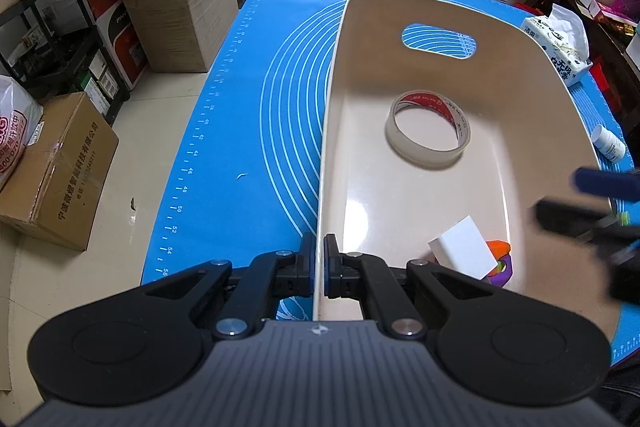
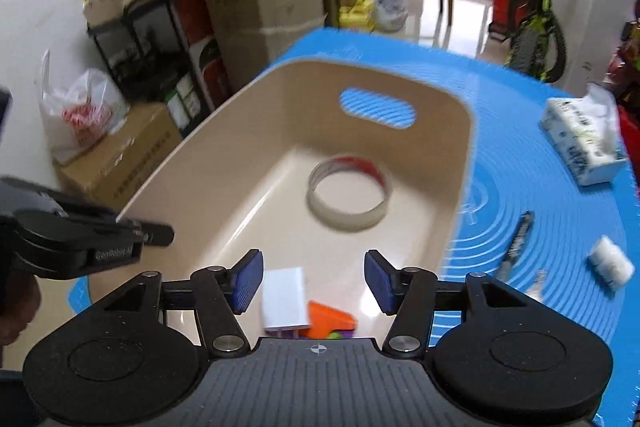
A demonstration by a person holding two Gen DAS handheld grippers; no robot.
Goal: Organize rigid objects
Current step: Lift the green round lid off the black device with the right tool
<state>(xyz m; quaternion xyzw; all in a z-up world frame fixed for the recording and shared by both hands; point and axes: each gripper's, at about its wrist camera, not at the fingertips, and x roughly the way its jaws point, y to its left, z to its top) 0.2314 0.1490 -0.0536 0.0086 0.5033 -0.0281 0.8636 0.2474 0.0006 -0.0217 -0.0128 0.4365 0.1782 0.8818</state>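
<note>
Blue mat [image 2: 520, 155] blurred, orange toy [image 2: 330, 319] half-hidden behind white block [image 2: 285, 297].

Both handheld grippers [image 1: 319, 263] [image 2: 314, 281] are matte black, with blue ribbed finger pads [image 2: 249, 281], silver screws [image 1: 405, 326] and grey ridged bodies [image 2: 316, 383].

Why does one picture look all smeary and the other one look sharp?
The right wrist view is smeared all over: the tape roll and tissue pack look streaky. The left wrist view is crisp on the bin and mat; only the right gripper at its edge is blurred. Both views bend straight edges into curves, and a white glare patch shines on the bin floor.
</note>
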